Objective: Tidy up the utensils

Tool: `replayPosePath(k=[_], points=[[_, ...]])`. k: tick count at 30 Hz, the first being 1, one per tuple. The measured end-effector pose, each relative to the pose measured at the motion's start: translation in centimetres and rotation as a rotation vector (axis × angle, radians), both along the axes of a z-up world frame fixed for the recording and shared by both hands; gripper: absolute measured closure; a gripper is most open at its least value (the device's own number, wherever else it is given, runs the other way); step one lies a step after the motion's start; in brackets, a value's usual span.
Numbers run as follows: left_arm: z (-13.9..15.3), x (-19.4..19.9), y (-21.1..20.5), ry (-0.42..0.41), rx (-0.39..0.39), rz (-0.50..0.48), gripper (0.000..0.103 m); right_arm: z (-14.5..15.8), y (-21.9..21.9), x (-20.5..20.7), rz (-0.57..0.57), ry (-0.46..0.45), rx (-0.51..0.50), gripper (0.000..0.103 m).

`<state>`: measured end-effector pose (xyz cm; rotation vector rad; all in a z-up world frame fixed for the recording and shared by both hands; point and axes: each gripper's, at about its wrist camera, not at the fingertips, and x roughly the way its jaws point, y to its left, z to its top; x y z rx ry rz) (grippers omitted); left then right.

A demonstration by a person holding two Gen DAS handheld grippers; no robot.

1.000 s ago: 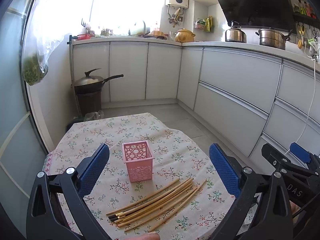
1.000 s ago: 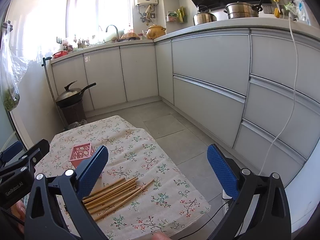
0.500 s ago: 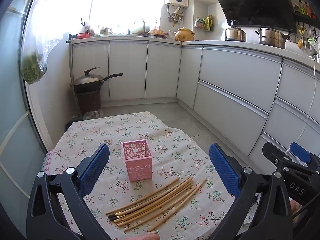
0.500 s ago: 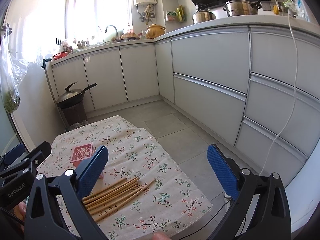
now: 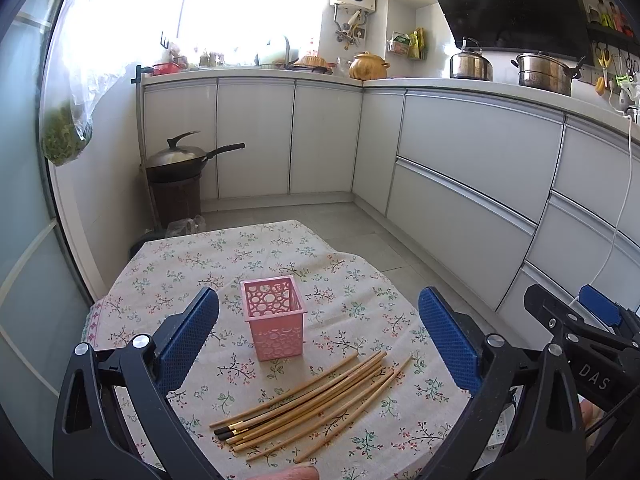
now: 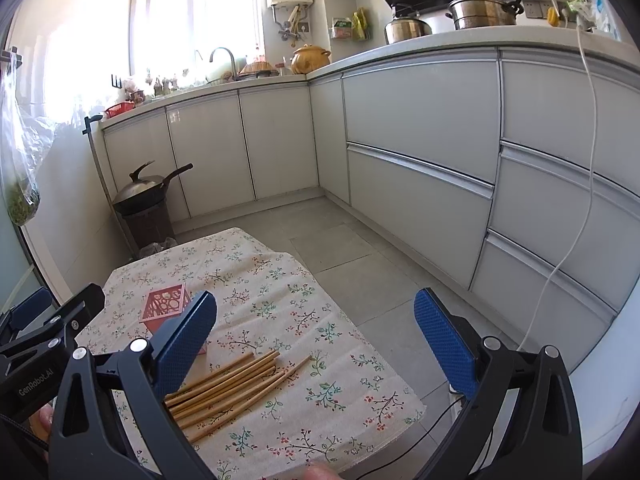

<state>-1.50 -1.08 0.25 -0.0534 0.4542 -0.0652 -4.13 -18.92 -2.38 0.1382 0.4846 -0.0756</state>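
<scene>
A pink perforated square holder (image 5: 274, 316) stands upright and empty on a small table with a floral cloth (image 5: 256, 256). Several bamboo chopsticks (image 5: 308, 396) lie loose in a fan just in front of it. My left gripper (image 5: 318, 332) is open and empty, held above the near side of the table with holder and chopsticks between its fingers in view. My right gripper (image 6: 314, 334) is open and empty, to the right of the table. In the right wrist view the holder (image 6: 164, 304) and chopsticks (image 6: 232, 388) sit left of centre, partly hidden by the left finger (image 6: 184, 336).
White kitchen cabinets (image 5: 460, 184) run along the back and right. A wok on a dark bin (image 5: 176, 176) stands beyond the table's far left. A white cable (image 6: 576, 208) hangs down the right cabinets. Grey tiled floor (image 6: 352, 256) lies to the table's right.
Both grippers have barely shifted; the views drift very slightly. Holder and chopsticks have not moved.
</scene>
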Motion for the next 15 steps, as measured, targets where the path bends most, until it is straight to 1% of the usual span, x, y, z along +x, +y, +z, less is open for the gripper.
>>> replayPosePath(k=[15], points=[[-0.04,0.02,0.06,-0.001,0.004,0.002,0.007,-0.1,-0.13,0.19,-0.001,0.015,0.011,0.007]])
